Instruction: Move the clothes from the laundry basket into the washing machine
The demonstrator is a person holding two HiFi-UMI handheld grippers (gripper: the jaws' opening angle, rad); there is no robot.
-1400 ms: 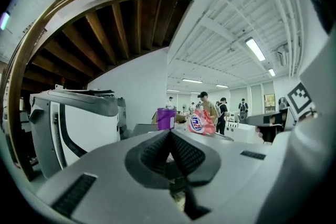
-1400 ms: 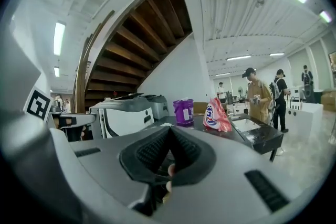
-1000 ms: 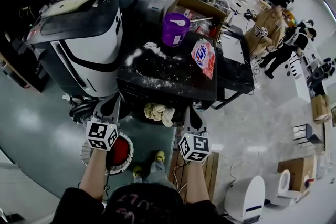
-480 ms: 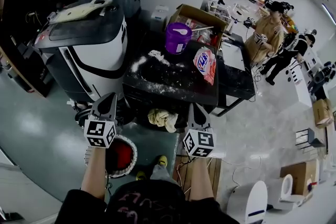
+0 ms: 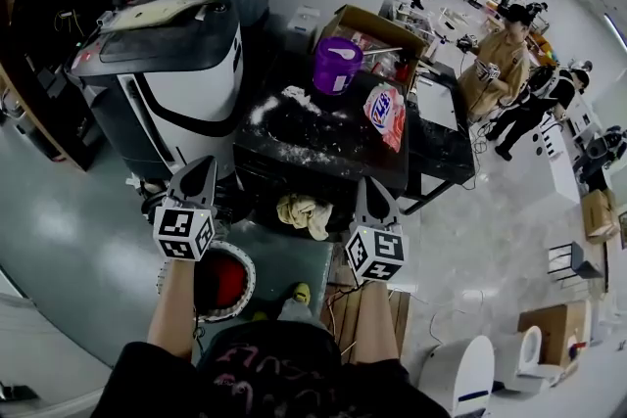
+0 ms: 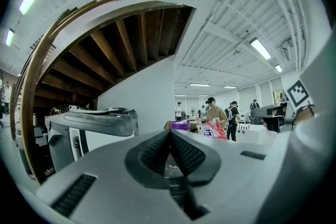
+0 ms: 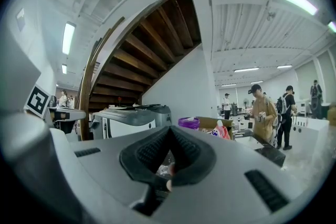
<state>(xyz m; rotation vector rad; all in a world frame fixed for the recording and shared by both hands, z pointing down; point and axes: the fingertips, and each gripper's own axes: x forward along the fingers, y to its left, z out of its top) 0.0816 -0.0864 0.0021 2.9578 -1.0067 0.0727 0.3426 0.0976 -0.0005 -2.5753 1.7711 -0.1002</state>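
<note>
The washing machine point(image 5: 167, 64), white with a dark lid, stands at the left, and also shows in the left gripper view point(image 6: 94, 123). The round white laundry basket point(image 5: 235, 294) holds a red cloth point(image 5: 220, 279) on the floor under my left forearm. A yellowish cloth point(image 5: 302, 210) hangs at the front edge of the black table point(image 5: 323, 152). My left gripper point(image 5: 203, 168) is shut and empty, held level above the basket and pointing at the machine's base. My right gripper point(image 5: 370, 184) is shut and empty at the table's front edge, right of the yellowish cloth.
On the table stand a purple tub point(image 5: 337, 64) and a pink detergent bag point(image 5: 384, 113), with white powder spilled around. A cardboard box point(image 5: 377, 26) sits behind. People point(image 5: 500, 54) stand at the back right. A wooden pallet point(image 5: 343, 308) lies by my feet.
Both grippers have risen a little, still shut and empty. The left forearm now covers more of the basket.
</note>
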